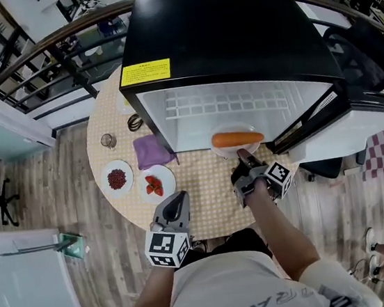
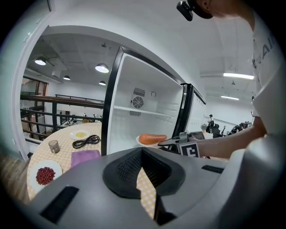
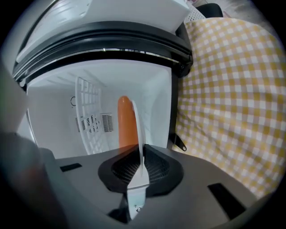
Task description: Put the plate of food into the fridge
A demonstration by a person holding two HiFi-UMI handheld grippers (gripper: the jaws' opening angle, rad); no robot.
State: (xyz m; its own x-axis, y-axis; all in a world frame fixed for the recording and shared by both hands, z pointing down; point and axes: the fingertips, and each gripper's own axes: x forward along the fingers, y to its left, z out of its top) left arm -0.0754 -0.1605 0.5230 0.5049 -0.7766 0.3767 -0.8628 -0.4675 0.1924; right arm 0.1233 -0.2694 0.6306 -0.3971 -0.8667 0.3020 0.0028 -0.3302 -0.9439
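A white plate with a long orange piece of food on it sits at the mouth of the open black fridge. My right gripper is shut on the plate's near rim. In the right gripper view the plate stands edge-on between the jaws, with the food against the white fridge interior. My left gripper hovers over the table's front edge, shut with nothing in it. The left gripper view shows the plate and the right gripper ahead.
The fridge stands on a round checked table, its door swung open to the right. Left of it lie a purple cloth, a plate of red beans, a plate of strawberries, a small glass and a coiled cable.
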